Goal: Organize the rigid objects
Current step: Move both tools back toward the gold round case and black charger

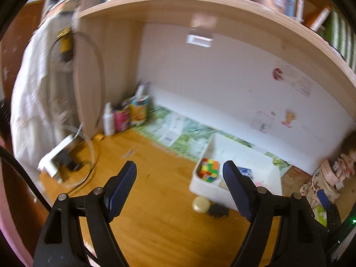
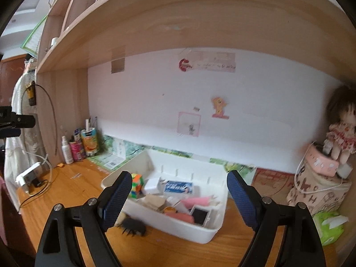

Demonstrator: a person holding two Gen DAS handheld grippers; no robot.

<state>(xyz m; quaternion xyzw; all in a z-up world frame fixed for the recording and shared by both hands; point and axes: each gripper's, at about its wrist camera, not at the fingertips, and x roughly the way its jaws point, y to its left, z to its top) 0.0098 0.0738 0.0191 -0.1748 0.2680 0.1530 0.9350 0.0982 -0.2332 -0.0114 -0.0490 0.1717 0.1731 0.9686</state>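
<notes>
Over desk (image 2: 66,200), both grippers gape beside bin (image 2: 213,227).

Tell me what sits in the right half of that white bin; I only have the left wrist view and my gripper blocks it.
Observer: In the right wrist view the white bin holds a pink pouch and a blue-and-white packet beyond the cube.
Operator: Report what the black thing outside the bin is.
Observer: A black spiky object, on the desk against the bin's near wall.
Operator: Give me the right gripper's state.
Observer: The right gripper is open and empty, above the bin.
</notes>
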